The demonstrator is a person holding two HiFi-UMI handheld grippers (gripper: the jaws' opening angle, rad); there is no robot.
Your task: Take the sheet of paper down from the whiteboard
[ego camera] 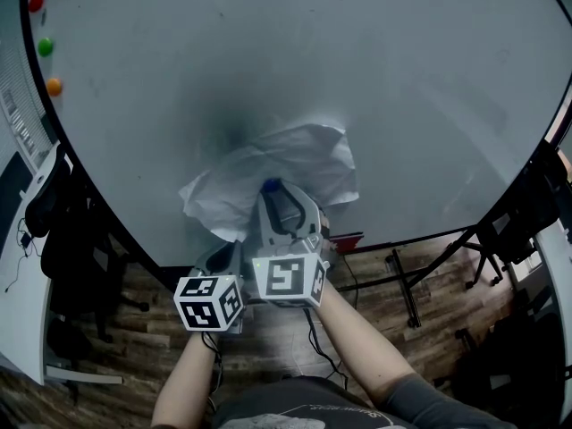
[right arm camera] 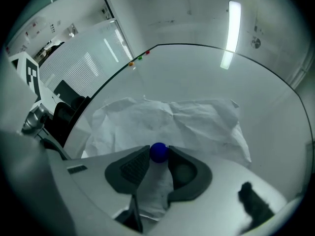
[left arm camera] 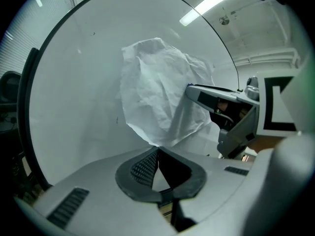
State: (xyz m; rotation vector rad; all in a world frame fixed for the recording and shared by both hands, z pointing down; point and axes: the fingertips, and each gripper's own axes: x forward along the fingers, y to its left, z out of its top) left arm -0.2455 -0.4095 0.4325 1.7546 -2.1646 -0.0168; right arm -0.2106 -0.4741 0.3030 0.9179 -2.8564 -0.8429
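Note:
A crumpled white sheet of paper (ego camera: pixel 286 164) hangs on the whiteboard (ego camera: pixel 357 61), pinned by a blue ball magnet (ego camera: pixel 271 186). My right gripper (ego camera: pixel 271 189) reaches up to it. In the right gripper view the blue magnet (right arm camera: pixel 158 152) sits between the jaw tips of the right gripper (right arm camera: pixel 158 154), touching both pads, with the paper (right arm camera: pixel 197 122) spread behind it. My left gripper (ego camera: pixel 234 245) is lower and to the left. In the left gripper view the left gripper (left arm camera: pixel 157 150) is shut, with the lower corner of the sheet (left arm camera: pixel 157 97) caught at its tips.
Red (ego camera: pixel 36 3), green (ego camera: pixel 45 46) and orange (ego camera: pixel 54 86) magnets sit at the board's upper left edge. The board's black stand legs (ego camera: pixel 407 284) rest on the wooden floor. A black chair (ego camera: pixel 49 208) and a white desk (ego camera: pixel 18 266) stand to the left.

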